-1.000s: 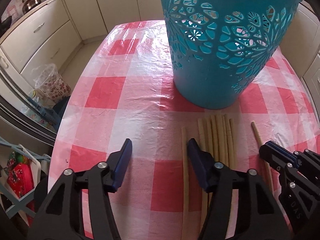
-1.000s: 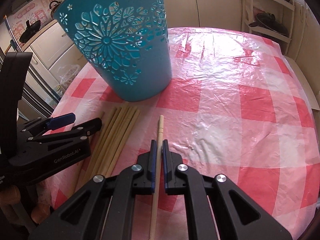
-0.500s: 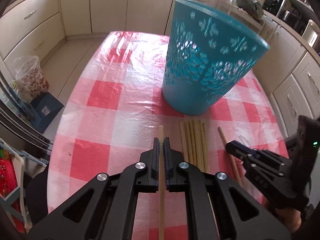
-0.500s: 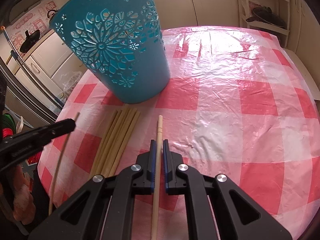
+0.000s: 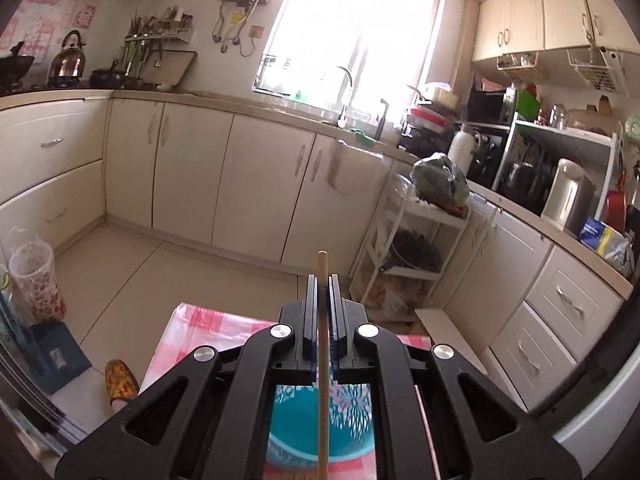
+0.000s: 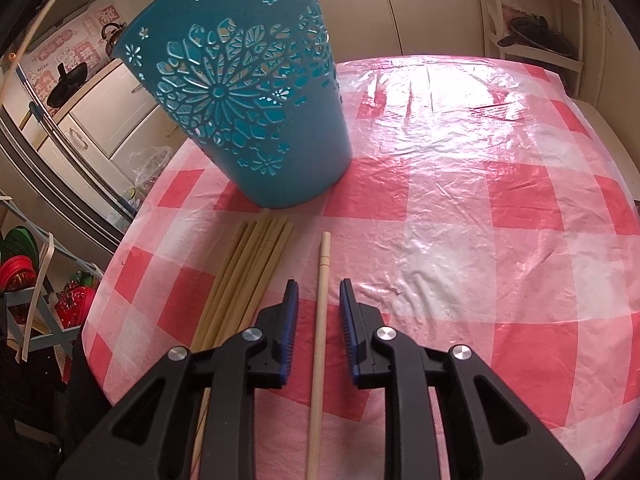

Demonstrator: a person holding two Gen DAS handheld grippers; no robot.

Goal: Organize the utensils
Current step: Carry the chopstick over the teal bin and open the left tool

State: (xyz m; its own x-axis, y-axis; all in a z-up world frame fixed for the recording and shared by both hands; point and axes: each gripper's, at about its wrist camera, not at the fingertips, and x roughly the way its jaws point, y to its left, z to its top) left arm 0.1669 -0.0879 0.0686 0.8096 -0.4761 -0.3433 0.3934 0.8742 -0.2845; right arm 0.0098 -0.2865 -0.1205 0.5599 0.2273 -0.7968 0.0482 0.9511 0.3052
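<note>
My left gripper (image 5: pixel 322 280) is shut on a wooden chopstick (image 5: pixel 322 360) and holds it high, nearly upright, over the open mouth of the teal cut-out basket (image 5: pixel 296 428). In the right wrist view the basket (image 6: pixel 248 92) stands on the red-checked tablecloth (image 6: pixel 460 208). My right gripper (image 6: pixel 318 292) is open, its fingers on either side of a single chopstick (image 6: pixel 320 320) that lies on the cloth. A bundle of several chopsticks (image 6: pixel 244 276) lies just left of it, in front of the basket.
Kitchen cabinets (image 5: pixel 224 184), a white rack (image 5: pixel 412 252) and a sink counter surround the table. A slipper (image 5: pixel 120 380) lies on the floor by the table's left edge. The tablecloth stretches bare to the right of the chopsticks.
My left gripper has risen and tipped up with its chopstick, from table level to above the basket. My right gripper has opened off the chopstick it was shut on.
</note>
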